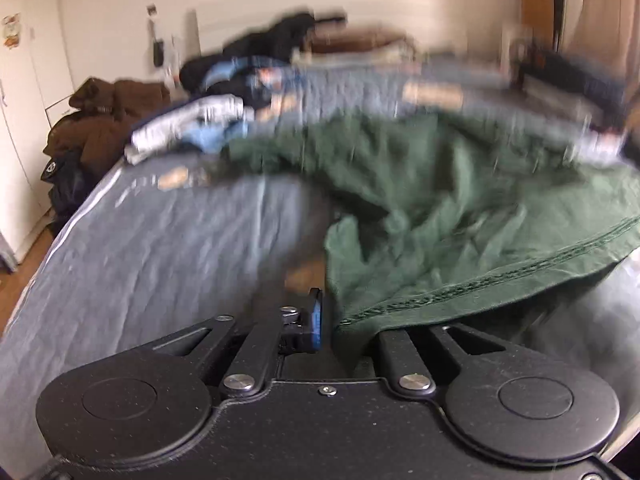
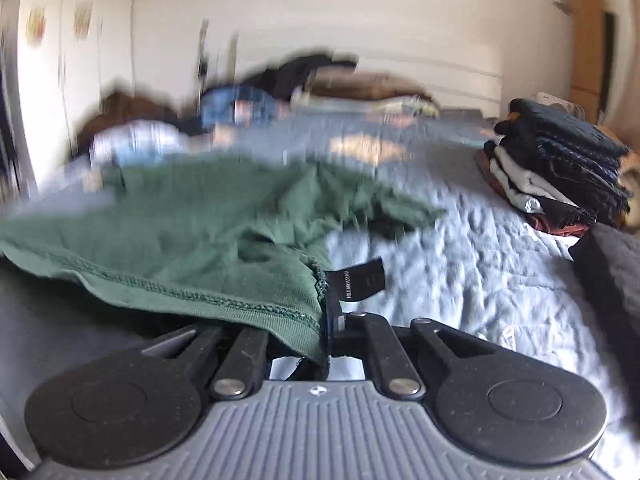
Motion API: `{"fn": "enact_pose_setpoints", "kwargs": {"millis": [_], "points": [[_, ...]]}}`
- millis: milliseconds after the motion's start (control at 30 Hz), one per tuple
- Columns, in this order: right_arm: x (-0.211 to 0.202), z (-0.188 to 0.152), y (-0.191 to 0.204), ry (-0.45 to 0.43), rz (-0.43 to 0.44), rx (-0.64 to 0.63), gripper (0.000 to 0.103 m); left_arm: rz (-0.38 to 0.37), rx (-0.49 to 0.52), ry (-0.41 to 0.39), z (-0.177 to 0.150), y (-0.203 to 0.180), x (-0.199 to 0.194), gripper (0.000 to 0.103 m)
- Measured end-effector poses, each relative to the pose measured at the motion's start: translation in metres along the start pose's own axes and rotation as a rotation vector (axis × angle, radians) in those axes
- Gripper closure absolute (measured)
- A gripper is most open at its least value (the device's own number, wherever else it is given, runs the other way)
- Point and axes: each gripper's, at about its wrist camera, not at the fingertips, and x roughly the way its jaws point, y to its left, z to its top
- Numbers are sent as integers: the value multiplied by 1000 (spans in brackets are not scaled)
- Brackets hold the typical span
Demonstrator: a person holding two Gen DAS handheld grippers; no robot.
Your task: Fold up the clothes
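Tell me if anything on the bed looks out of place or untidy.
The green garment is bunched and wrinkled, held by its hem in the left gripper and right gripper. An unfolded clothes heap sprawls far left, unlike the neat folded stack.

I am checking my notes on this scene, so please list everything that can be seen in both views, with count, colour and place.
green garment: one, dark green, spread over the bed, its hem held at two corners
black label: one, black, on the garment beside the right gripper
bed cover: one, grey-blue, under everything
folded stack: one pile, dark, white and rust pieces, at the right side of the bed
unfolded clothes: a blurred heap, blue, white and black, at the far left of the bed
brown clothes: one heap, brown, left of the bed
left gripper: one, black, shut on the hem
right gripper: one, black, shut on the hem
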Motion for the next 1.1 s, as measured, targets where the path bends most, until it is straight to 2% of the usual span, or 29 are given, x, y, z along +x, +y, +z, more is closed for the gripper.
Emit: {"fn": "enact_pose_setpoints", "kwargs": {"millis": [67, 100, 133, 233, 267, 300, 333, 433, 533, 567, 633, 700, 767, 800, 867, 900, 1033, 1100], "points": [[26, -12, 4, 97, -8, -43, 95, 26, 19, 65, -17, -5, 22, 73], [37, -20, 5, 133, -5, -48, 93, 42, 11, 73, -26, -5, 29, 61], [47, -27, 7, 165, -2, -57, 92, 50, -6, 70, -35, -6, 34, 58], [59, -44, 14, 213, 0, -85, 91, 56, -9, 45, -51, -9, 40, 60], [59, -46, 16, 207, -5, -110, 92, 46, 15, 43, -49, -10, 38, 66], [58, -47, 18, 203, -9, -126, 92, 35, 39, 43, -46, -12, 35, 81], [56, -47, 18, 205, -15, -127, 92, 25, 59, 50, -43, -11, 31, 84], [41, -40, 18, 188, -41, -137, 93, 57, 96, -3, -33, -5, 9, 84], [11, -30, 24, 132, -41, -142, 94, 72, 29, -72, -20, 4, -20, 89], [6, -28, 26, 133, -42, -147, 95, 72, 36, -54, -20, 3, -22, 89], [-3, -27, 29, 139, -46, -157, 95, 64, 56, 21, -25, 0, -18, 89], [7, -35, 29, 240, -19, -172, 95, 38, 59, 138, -37, -2, 2, 89], [22, -47, 30, 335, 10, -182, 95, 33, 66, 201, -48, -7, 18, 89], [28, -53, 30, 375, 21, -187, 94, 43, 76, 200, -51, -9, 21, 89], [29, -51, 30, 387, 19, -188, 94, 58, 91, 190, -53, -13, 23, 89], [28, -49, 29, 391, 20, -183, 93, 61, 95, 188, -52, -12, 23, 86], [23, -46, 27, 392, 32, -188, 91, 84, 82, 152, -49, -4, 14, 63], [20, -45, 29, 383, 37, -205, 91, 62, 57, 131, -50, -4, 13, 62]]}}
